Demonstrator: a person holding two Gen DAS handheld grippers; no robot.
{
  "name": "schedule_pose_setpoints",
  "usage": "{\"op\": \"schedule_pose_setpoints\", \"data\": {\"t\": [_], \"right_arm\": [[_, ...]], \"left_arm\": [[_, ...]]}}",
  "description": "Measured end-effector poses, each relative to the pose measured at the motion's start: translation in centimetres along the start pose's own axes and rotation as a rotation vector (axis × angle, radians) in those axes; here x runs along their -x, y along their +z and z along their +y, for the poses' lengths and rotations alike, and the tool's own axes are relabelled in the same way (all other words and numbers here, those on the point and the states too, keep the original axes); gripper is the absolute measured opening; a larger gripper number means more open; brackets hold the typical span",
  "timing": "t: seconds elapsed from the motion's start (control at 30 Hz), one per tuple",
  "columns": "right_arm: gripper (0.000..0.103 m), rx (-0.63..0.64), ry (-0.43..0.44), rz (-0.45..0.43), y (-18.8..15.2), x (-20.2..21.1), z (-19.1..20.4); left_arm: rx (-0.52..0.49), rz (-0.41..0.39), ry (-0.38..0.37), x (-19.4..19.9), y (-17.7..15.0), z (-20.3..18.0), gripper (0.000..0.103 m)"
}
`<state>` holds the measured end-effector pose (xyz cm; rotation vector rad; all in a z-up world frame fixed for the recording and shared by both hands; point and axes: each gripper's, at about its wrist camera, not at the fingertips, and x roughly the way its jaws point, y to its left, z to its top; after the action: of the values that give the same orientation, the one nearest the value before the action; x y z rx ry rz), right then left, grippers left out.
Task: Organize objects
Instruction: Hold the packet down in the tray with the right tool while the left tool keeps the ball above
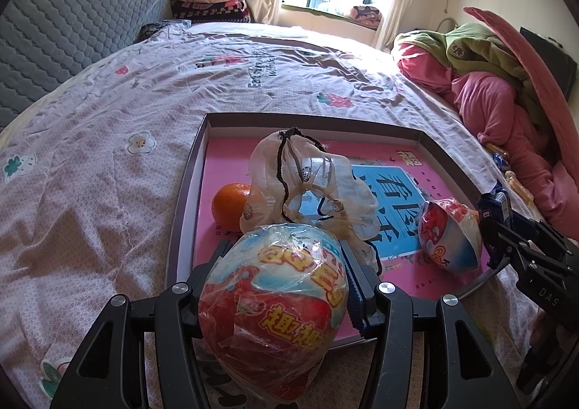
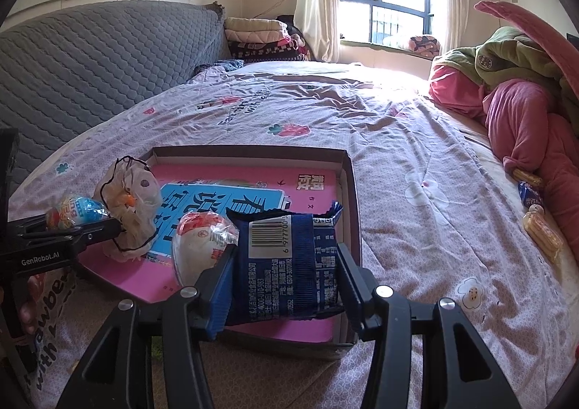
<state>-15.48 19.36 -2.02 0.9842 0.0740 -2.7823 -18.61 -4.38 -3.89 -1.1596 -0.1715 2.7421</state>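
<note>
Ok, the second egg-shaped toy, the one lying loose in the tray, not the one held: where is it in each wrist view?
Left wrist view: the loose toy egg lies at the right, on the tray's pink floor, just left of the right gripper.
Right wrist view: it sits left of centre, beside the blue snack packet in the jaws.
Shared landmark: the mesh drawstring bag in the tray.

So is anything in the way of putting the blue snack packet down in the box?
Partly. The right gripper holds the blue packet over the box's near right corner. A wrapped egg toy lies just left of it; the pink floor beneath and to the right looks bare.
</note>
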Motion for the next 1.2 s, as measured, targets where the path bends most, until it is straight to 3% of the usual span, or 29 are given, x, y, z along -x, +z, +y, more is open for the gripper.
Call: {"op": "schedule_pose_setpoints", "data": {"t": [0.9, 1.2], "right_arm": [[0.056, -0.024, -0.008, 0.028, -0.7, -0.3, -0.4], [0.063, -0.018, -0.022, 0.011, -0.4, 0.2, -0.3]], "left_arm": [[0.011, -0.012, 0.026, 0.2, 0.6, 0.9, 0.058], [0.01, -0.02, 0.021, 0.4, 0.7, 1.0, 0.058]]}}
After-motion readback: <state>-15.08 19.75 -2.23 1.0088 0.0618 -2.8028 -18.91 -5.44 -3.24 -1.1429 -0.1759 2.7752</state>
